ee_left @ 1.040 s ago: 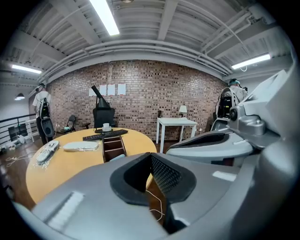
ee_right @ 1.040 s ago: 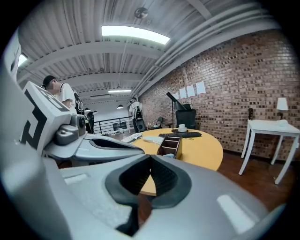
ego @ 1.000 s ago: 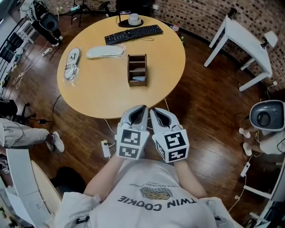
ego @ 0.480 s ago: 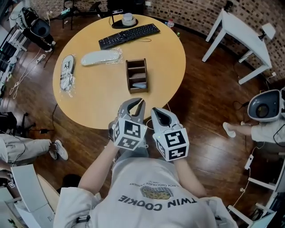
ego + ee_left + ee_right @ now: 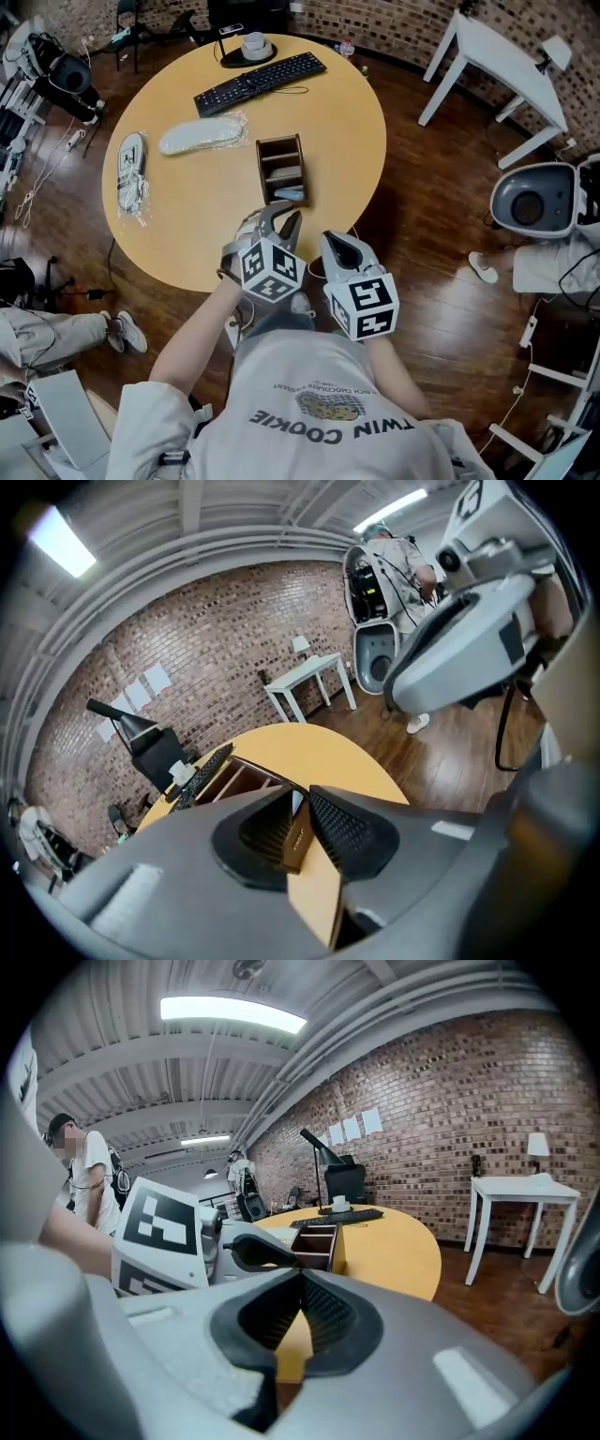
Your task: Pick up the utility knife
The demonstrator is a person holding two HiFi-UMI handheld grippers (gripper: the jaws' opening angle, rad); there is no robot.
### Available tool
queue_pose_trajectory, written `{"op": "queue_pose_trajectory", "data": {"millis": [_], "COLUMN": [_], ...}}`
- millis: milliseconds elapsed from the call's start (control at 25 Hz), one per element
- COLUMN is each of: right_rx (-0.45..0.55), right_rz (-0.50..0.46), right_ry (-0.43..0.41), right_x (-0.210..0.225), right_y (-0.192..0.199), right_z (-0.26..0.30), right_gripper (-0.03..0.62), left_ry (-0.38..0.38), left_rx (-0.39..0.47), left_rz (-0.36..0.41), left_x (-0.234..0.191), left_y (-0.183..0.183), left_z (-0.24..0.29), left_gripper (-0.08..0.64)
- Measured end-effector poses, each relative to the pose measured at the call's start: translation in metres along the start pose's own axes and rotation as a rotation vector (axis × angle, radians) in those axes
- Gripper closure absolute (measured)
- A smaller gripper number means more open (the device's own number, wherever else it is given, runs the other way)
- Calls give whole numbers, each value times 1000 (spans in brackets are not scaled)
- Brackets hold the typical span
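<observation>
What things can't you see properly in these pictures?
- Head view: the pale thing at the near end of the wooden organizer is too small to name, and the left gripper covers part of it.
- Left gripper view: that gripper's own body hides most of the organizer. Its jaws are opening, with only tabletop between them.
- Right gripper view: the organizer's wall and the left gripper hide what is inside.

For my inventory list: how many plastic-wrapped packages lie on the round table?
2. One plastic-wrapped package lies near the round table's left edge; the other lies to its right, nearer the keyboard. None seems hidden.
</observation>
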State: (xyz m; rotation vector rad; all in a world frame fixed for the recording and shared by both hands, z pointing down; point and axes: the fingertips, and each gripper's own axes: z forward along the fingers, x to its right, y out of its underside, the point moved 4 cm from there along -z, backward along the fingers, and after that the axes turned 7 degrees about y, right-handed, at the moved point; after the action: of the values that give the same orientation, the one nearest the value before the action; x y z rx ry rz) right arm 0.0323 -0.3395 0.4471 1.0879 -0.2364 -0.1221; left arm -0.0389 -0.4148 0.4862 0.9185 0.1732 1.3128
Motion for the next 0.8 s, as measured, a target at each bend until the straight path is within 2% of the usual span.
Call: {"op": "queue_pose_trajectory", "data": {"millis": [120, 480, 800], "right_rx": [-1, 11, 7], "right_rz": [13, 46, 52], "right_ry": [10, 34, 40], "right_x": [4, 18, 25], "right_y": [-1, -5, -3], "right_z": [8, 27, 32], "right_gripper": [592, 592, 592], "left_ry": [25, 82, 112], "left_rx": [-40, -125, -182], "left_rz": [77, 210, 277], "left_x": [-3, -9, -11], "left_y": [9, 22, 24], "left_z": [16, 48, 71], "left_gripper": [485, 416, 397]}}
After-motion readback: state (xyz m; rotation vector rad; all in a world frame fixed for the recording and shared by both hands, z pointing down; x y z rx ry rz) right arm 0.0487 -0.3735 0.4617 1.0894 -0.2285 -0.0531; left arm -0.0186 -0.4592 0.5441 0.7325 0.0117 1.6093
